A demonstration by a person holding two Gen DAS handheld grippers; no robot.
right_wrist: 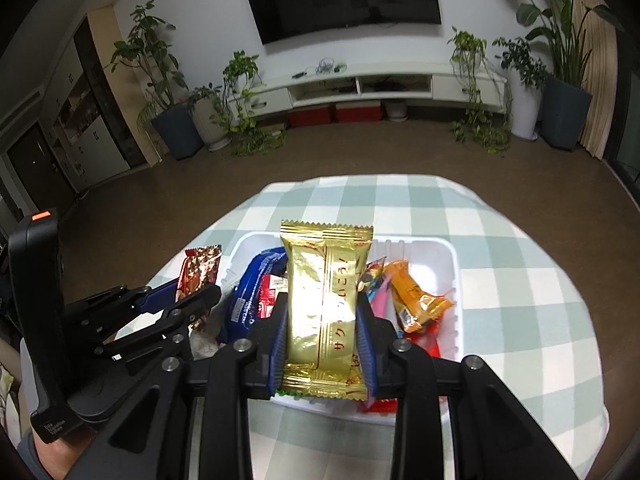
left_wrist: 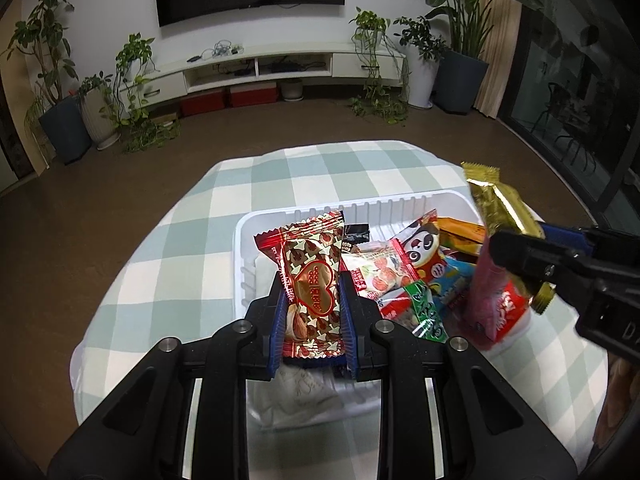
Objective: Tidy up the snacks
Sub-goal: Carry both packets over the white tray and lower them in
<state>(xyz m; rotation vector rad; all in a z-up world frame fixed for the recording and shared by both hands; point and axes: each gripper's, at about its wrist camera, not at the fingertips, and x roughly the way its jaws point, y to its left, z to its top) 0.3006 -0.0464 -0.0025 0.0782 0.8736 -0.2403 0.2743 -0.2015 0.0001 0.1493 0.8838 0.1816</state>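
I am pinching a red heart-print snack pack [left_wrist: 312,292] in the left gripper [left_wrist: 312,312] and a gold wafer pack [right_wrist: 324,308] in the right gripper [right_wrist: 322,344], hovering both over the white bin [left_wrist: 248,240] at mid-frame, seemingly to sort them.

You have glossy foil on the gold snack packet [right_wrist: 325,312], which throws back glare. The red heart-print wrapper [left_wrist: 312,288] is shiny plastic film. The white tray [left_wrist: 360,205] looks like smooth, ribbed plastic. Under it, your checked tablecloth [left_wrist: 304,176] is matt woven cloth. Matt black plastic forms the left gripper [left_wrist: 312,304], with bright metal screw heads.
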